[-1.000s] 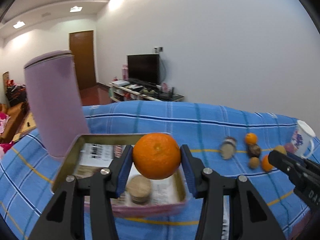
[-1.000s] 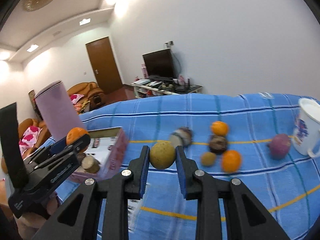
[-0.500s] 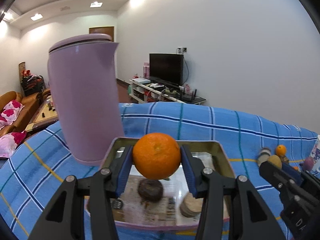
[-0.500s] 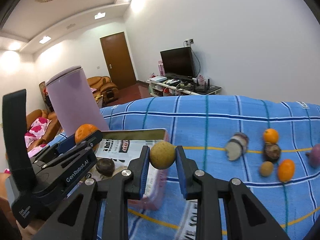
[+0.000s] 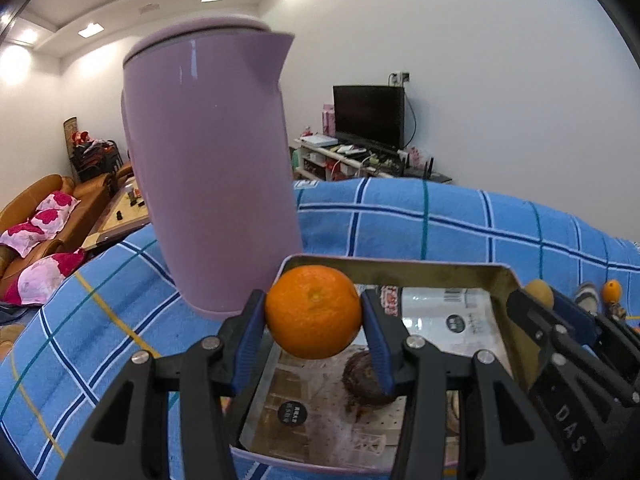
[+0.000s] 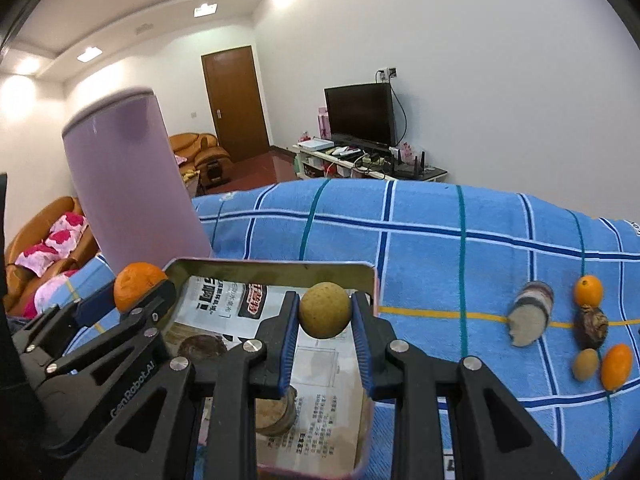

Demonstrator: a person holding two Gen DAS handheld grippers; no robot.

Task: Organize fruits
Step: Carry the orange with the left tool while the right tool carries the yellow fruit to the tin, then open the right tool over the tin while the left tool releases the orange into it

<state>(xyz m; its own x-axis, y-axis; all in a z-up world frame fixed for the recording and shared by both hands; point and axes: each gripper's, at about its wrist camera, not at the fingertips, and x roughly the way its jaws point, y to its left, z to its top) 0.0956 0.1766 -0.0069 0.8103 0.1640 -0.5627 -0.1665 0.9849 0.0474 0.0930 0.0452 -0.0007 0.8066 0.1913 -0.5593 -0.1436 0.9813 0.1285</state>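
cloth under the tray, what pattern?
Blue cloth with white, navy and teal check lines; clearest in right wrist view.

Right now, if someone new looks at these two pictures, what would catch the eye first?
Probably the round orange fruit clamped in the left gripper, above the paper-lined metal tray. Beside it, the right gripper holds a small yellow-brown round fruit over the same tray. Behind the tray, a tall lilac plastic jug stands on the blue checked cloth.

Tall purple jug tight beside tin; far cloth bare
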